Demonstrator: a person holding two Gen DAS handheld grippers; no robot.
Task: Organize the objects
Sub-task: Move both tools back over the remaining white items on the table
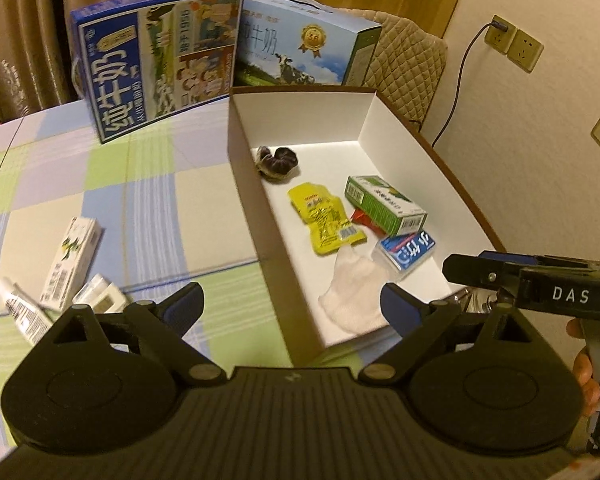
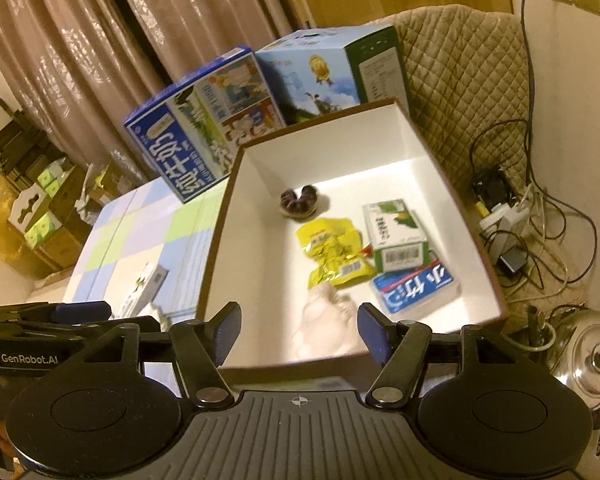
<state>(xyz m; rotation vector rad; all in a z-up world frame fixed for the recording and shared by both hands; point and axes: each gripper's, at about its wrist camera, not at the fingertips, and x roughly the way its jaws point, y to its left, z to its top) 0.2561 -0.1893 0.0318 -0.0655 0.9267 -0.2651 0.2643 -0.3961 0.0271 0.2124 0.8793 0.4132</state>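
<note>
Both tools stand with jaws wide apart and empty: the left gripper (image 1: 292, 308) hangs over the box (image 1: 252, 184) wall at lower centre, the right gripper (image 2: 298, 330) above the white cloth (image 2: 328, 328) at the box's near end. Three items remain on the table (image 1: 160, 208) at lower left: a carton (image 1: 74, 260), a tube (image 1: 18, 308) and a small pack (image 1: 100, 294). Likely risks: the grippers, close together, could collide, or a jaw could catch the box wall and shift it.

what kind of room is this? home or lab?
Most likely a home room, not a lab: pleated beige curtains, a table under a pastel checked cloth, two blue milk cartons at the back, and a quilted tan cover beside cable clutter.
</note>
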